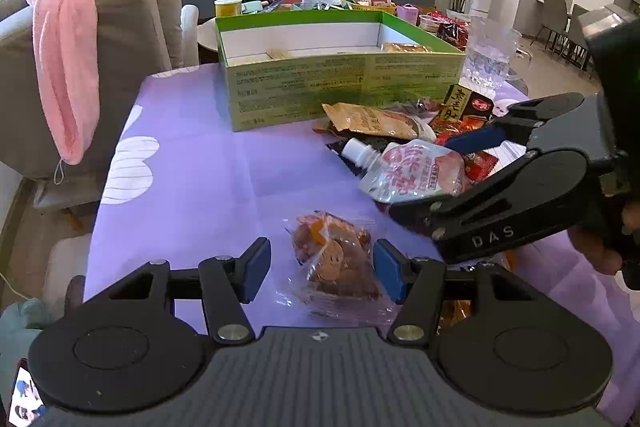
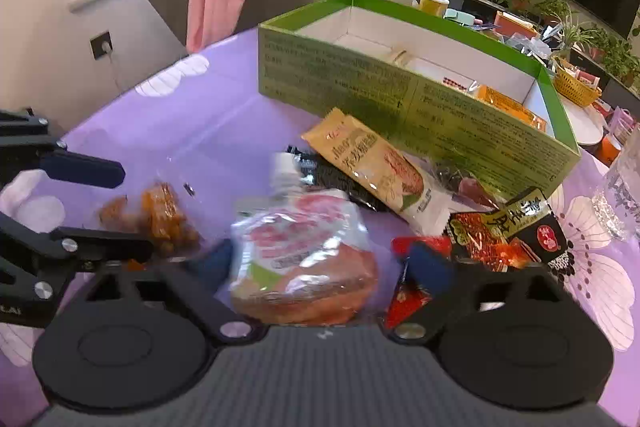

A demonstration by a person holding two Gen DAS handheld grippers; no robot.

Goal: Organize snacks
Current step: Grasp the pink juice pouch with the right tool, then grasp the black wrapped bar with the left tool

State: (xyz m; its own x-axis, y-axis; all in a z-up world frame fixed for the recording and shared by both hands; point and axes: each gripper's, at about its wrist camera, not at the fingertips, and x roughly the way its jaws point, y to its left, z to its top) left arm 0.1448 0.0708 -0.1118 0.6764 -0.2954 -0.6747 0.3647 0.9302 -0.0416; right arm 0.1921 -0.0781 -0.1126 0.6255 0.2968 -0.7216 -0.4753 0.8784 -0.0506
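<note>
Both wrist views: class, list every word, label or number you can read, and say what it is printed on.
"DAS": on the right claw's arm.
Large Chinese characters: on the pink drink pouch, yellow snack packet and black-and-red packet; not clear enough to quote.
Green box: fine print too small to read.

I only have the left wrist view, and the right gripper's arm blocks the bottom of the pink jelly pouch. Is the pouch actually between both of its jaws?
Observer: Yes. In the right wrist view the jelly pouch sits between both pads of the right gripper. The jaws are closed on it, and the spout points away toward the green box.
Operator: Anything caught alongside it?
Observer: A red packet lies partly under its right finger, beside the pouch. I can't tell whether the pad touches it.
Operator: What's hidden behind the box's near wall?
Observer: A small red-and-white packet lies on the box floor, near the orange packet.
</note>
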